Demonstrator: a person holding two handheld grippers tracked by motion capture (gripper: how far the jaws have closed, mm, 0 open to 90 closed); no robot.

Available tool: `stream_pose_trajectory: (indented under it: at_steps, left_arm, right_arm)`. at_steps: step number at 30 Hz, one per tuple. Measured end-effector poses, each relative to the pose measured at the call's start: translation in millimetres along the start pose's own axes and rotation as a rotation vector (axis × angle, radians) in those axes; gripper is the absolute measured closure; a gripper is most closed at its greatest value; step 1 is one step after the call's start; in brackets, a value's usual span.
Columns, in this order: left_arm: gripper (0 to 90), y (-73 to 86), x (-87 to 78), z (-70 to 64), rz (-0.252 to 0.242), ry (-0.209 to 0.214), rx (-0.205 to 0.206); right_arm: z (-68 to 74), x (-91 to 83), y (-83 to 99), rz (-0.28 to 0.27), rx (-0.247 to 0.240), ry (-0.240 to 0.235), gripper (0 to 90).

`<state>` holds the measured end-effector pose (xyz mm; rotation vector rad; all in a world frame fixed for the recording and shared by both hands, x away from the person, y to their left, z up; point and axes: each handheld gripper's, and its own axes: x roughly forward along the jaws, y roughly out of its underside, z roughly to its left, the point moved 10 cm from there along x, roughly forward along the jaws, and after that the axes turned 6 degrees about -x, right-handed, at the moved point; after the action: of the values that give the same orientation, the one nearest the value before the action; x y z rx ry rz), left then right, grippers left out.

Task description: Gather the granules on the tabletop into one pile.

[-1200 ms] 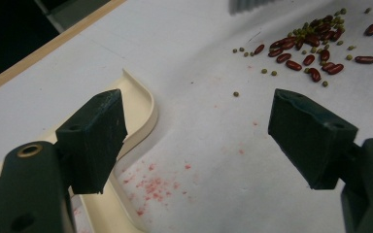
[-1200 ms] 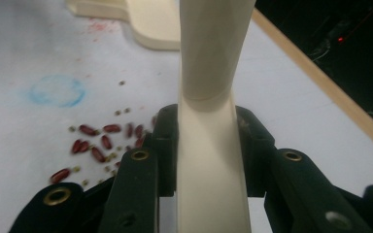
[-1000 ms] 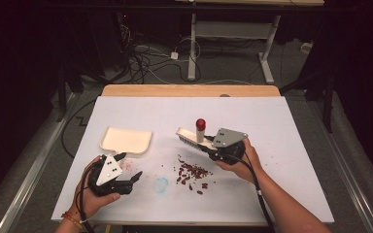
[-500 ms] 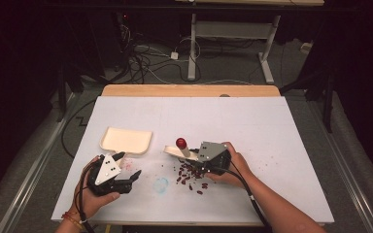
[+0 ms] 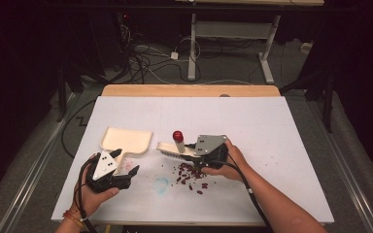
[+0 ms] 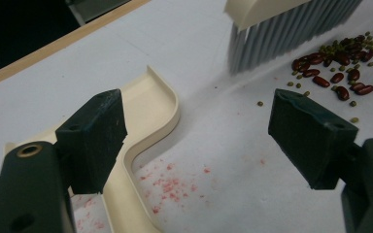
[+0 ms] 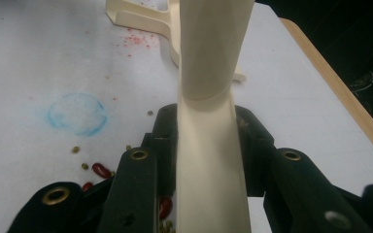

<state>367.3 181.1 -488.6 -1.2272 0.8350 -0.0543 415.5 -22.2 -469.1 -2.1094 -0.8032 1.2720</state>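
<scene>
A cream dustpan (image 5: 126, 139) lies on the white table, its handle (image 6: 148, 121) running beside my left gripper's left jaw. My left gripper (image 5: 125, 163) (image 6: 201, 131) stands open just in front of the pan, nothing between its jaws. My right gripper (image 5: 200, 154) (image 7: 208, 145) is shut on the cream handle of a hand brush (image 5: 170, 148) (image 7: 209, 58) with a red knob (image 5: 177, 135). The brush's grey bristles (image 6: 286, 31) stand just left of a scatter of red and small green beans (image 5: 192, 173) (image 6: 337, 73) (image 7: 99, 170).
A red powder stain (image 6: 170, 187) and a blue ring mark (image 5: 161, 184) (image 7: 77, 114) lie on the table surface (image 5: 281, 131). A wooden edge (image 5: 189, 90) runs along the far side. Cables and table legs (image 5: 192, 43) are on the floor beyond.
My right gripper has carried the brush left, closer to the dustpan and over the beans. The left gripper has stayed put and open.
</scene>
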Motion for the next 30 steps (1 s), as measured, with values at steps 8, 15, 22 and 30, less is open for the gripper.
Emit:
stream_pose_trajectory:
  at_steps: [8, 15, 22, 30]
  left_arm:
    - [20.8, 2.2, -1.5, 0.8, 0.009, -0.005, 0.01]
    - [20.8, 3.5, -1.8, -0.1, 0.013, -0.002, 0.014]
    - [20.8, 3.6, 0.3, -2.6, 0.024, 0.008, 0.044]
    - [20.8, 1.1, -0.2, -1.3, 0.017, -0.003, 0.043]
  right_arm:
    - [20.7, 24.8, -12.1, 0.029, -0.085, -0.055, 67.4]
    - [30.1, 18.0, -9.2, 0.05, -0.13, -0.096, 67.4]
    - [24.8, -4.4, 1.1, 0.08, -0.12, -0.082, 67.4]
    - [14.2, -16.7, -10.7, 0.013, 0.002, -0.003, 67.4]
